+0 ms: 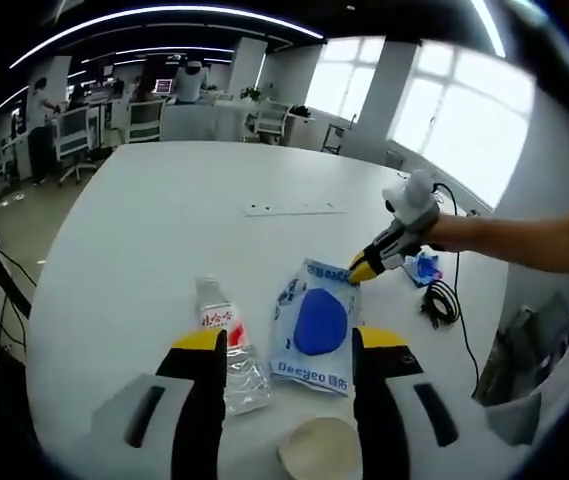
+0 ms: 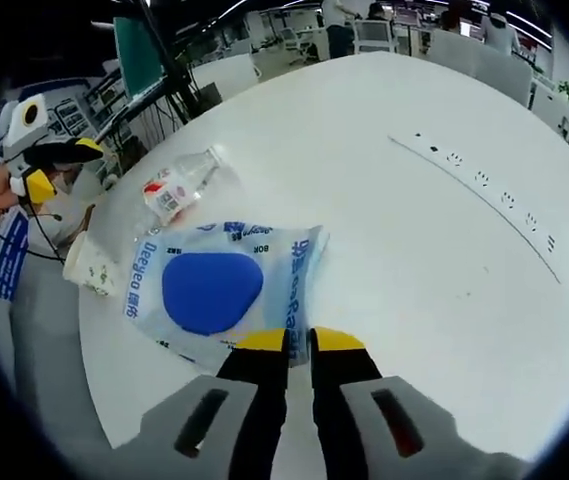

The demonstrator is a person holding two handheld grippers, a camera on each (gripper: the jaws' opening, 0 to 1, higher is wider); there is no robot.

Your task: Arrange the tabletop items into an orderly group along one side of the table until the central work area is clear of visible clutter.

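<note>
Two views, taken in turn.

Left gripper view, own gripper: left gripper rises from the bottom with its yellow-tipped jaws spread wide, nothing between them.
Left gripper view, bottle: a clear plastic bottle with a red-and-white label lies on its side on the white table, just beside the left jaw's tip.
Left gripper view, packet: a pale blue packet with a dark blue oval lies flat just right of the bottle, near the table's close edge.
Left gripper view, cup: a paper cup sits between the jaws, low in the view.
Left gripper view, other gripper: the right gripper reaches in from the right, its yellow tips at the packet's far corner.
Left gripper view, cable: a black cable lies by the table's right edge.

Right gripper view, own gripper: right gripper has its jaws pressed nearly together on the packet's near edge, pinching it.
Right gripper view, bottle: it lies beyond the packet, apart from it.
Right gripper view, cup: it is on its side at the packet's left end.
Right gripper view, other gripper: the left gripper hangs at the far left, jaws apart.
</note>
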